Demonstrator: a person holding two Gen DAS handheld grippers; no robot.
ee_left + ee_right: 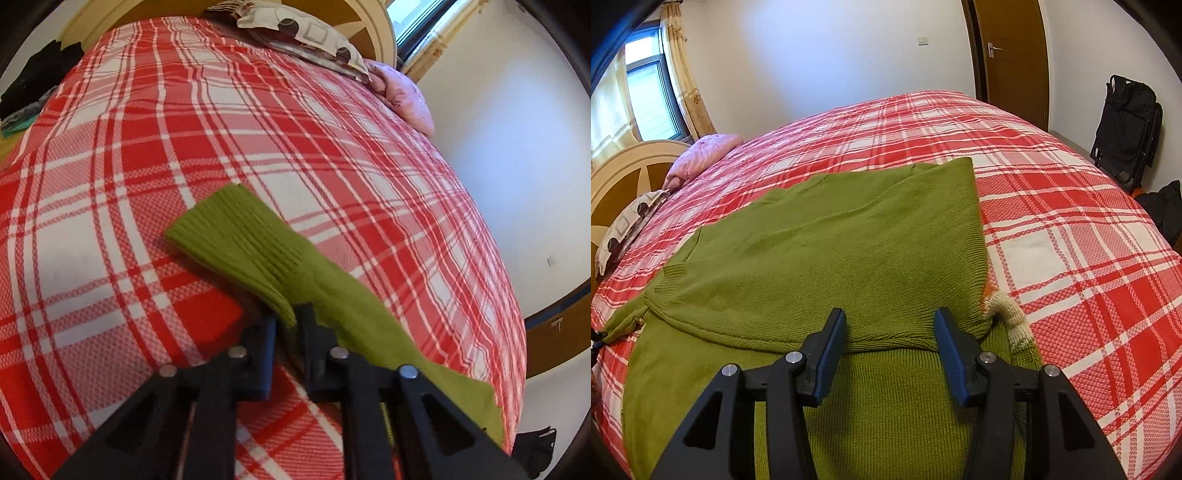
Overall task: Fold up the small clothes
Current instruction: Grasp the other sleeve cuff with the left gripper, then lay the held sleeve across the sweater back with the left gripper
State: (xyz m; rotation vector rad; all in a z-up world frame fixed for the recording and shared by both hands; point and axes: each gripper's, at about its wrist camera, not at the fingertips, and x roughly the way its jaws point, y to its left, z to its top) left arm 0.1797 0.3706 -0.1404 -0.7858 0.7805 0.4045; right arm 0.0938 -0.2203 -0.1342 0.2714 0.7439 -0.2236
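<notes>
The left gripper (pixel 290 325) has its jaws pinched nearly together on the edge of a green knitted sleeve (pixel 240 236), with the cloth caught between the two black fingers (pixel 267 332). From that grip the sleeve runs away up and to the left across the bedspread, ending in a ribbed cuff that lies flat; the other way, the same green cloth trails over the right finger's arm toward the lower right edge of the view. The right gripper (pixel 890 332) holds its jaws partly apart, blue-lined pads facing each other, and nothing is pressed between them; its fingertips hang over the ribbed neck edge of the green sweater (pixel 827 251), though whether they touch the knit I cannot tell. The sweater lies spread on the bed, its upper part folded over the lower so that a curved ribbed edge crosses just ahead of the right jaws. At its right edge, just beside the right finger, a cream and orange knitted piece (pixel 1008 314) sticks out from under the green. All of it rests on a red and white plaid bedspread (pixel 1071 229). At the head of the bed lie a patterned pillow (pixel 306 33) and a pink cushion (pixel 701 155), with a cream headboard (pixel 613 177) behind them. A brown door (pixel 1012 51) and a black folded chair (pixel 1126 125) stand by the far wall.
</notes>
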